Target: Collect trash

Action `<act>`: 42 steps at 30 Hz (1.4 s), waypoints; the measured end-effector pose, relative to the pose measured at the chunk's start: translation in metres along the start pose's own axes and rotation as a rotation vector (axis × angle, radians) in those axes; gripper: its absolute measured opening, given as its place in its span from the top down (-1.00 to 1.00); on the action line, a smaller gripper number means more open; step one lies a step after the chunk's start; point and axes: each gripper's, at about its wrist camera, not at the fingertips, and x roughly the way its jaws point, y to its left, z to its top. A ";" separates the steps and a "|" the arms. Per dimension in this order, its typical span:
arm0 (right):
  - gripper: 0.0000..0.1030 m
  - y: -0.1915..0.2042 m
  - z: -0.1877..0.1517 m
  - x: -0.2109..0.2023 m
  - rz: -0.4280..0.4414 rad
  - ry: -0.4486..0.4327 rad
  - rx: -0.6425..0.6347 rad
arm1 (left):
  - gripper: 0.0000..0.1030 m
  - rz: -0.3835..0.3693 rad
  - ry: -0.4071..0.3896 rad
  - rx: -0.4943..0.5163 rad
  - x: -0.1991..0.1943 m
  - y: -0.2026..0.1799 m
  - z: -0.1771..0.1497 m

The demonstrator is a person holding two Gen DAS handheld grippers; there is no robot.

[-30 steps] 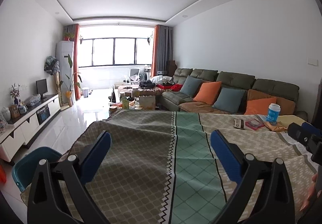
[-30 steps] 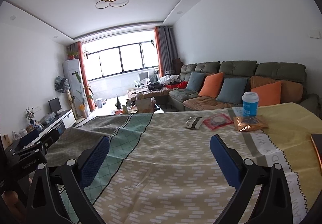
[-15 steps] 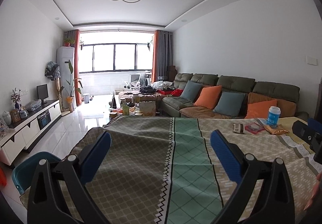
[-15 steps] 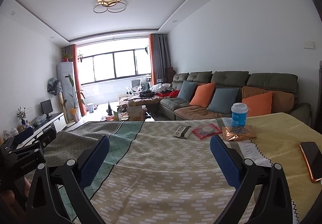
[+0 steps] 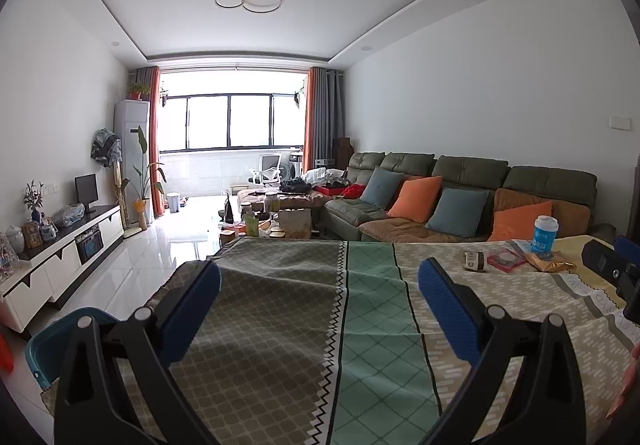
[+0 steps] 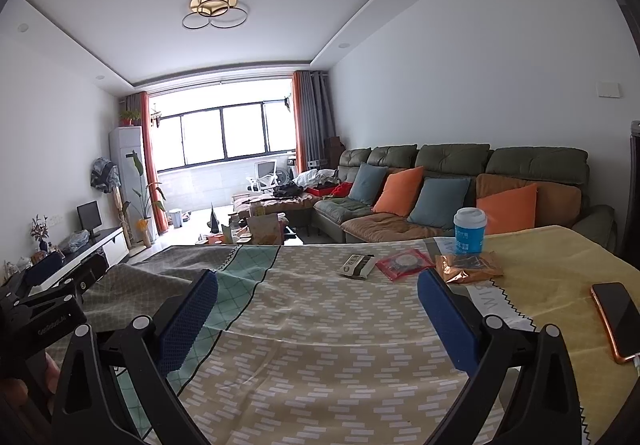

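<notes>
Trash lies at the far right of the cloth-covered table (image 6: pixel 320 345): a dark snack wrapper (image 6: pixel 357 266), a red packet (image 6: pixel 404 263), a crumpled orange-gold bag (image 6: pixel 468 269) and a blue paper cup with a white lid (image 6: pixel 469 231). The same items show small in the left wrist view: wrapper (image 5: pixel 475 260), red packet (image 5: pixel 506 259), gold bag (image 5: pixel 550 262), cup (image 5: pixel 544 233). My right gripper (image 6: pixel 318 315) is open and empty, short of the trash. My left gripper (image 5: pixel 320 305) is open and empty over the table's left part.
A phone with an orange rim (image 6: pixel 616 319) lies at the right table edge. A teal bin (image 5: pixel 60 341) stands on the floor left of the table. A sofa with cushions (image 6: pixel 440 189) is behind; a TV cabinet (image 5: pixel 60 245) lines the left wall.
Both grippers have tilted and shifted slightly; the trash now sits a little lower and nearer in both views. Jaws stay open.
</notes>
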 end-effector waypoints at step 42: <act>-0.93 -0.001 0.004 -0.003 -0.002 -0.008 0.001 | -0.93 0.006 -0.009 0.003 -0.002 -0.002 0.001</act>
